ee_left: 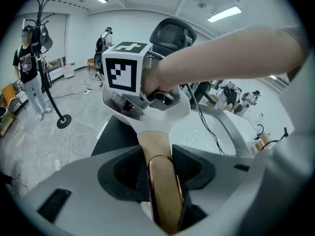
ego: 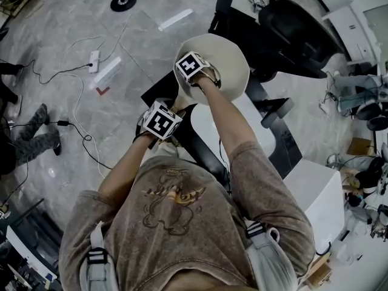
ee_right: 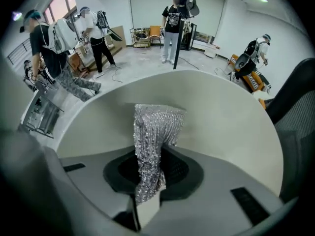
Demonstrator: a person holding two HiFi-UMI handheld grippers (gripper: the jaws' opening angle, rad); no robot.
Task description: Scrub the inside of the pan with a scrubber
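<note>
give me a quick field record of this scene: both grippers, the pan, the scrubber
left gripper: shut on the pan handle, wooden with a copper-coloured band
right gripper: shut on the scrubber, a silvery mesh strip
pan: cream-coloured, held by its handle, inside facing the right gripper
scrubber position: inside the pan, tip toward the inner wall; contact cannot be told
surroundings: white table, black office chair, people standing in the background
</note>
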